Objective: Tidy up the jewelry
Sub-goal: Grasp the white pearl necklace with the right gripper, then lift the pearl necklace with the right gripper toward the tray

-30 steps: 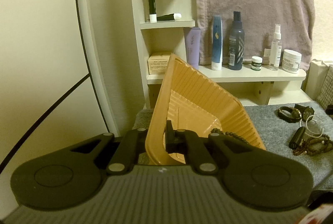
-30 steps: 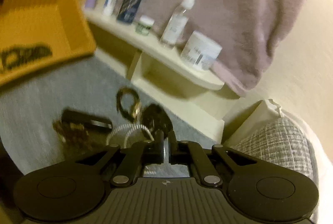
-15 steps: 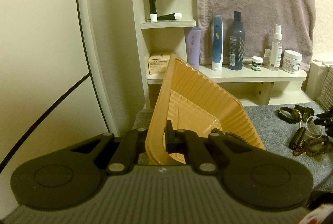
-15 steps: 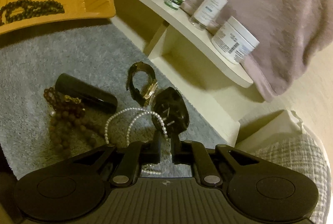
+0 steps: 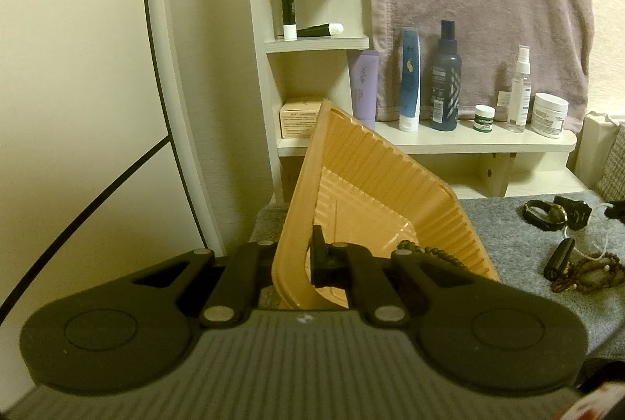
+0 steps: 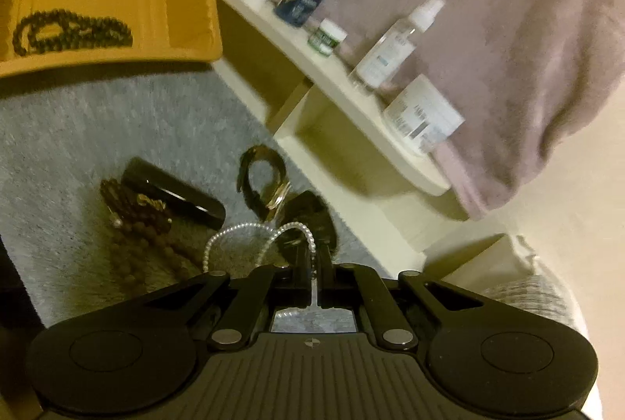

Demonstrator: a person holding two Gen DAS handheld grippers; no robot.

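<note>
one pearl strand (image 6: 269, 236) pinched between right fingers (image 6: 300, 263), looping leftward.

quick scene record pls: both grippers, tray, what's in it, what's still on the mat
left hand-held gripper: shut on the near wall of the orange tray, holding it tilted
right hand-held gripper: shut on the pearl strand, which loops up off the mat
in tray: dark bead necklace
on grey mat: brown bead bracelets, black tube, two watches
view quality: right wrist view is motion-blurred
</note>
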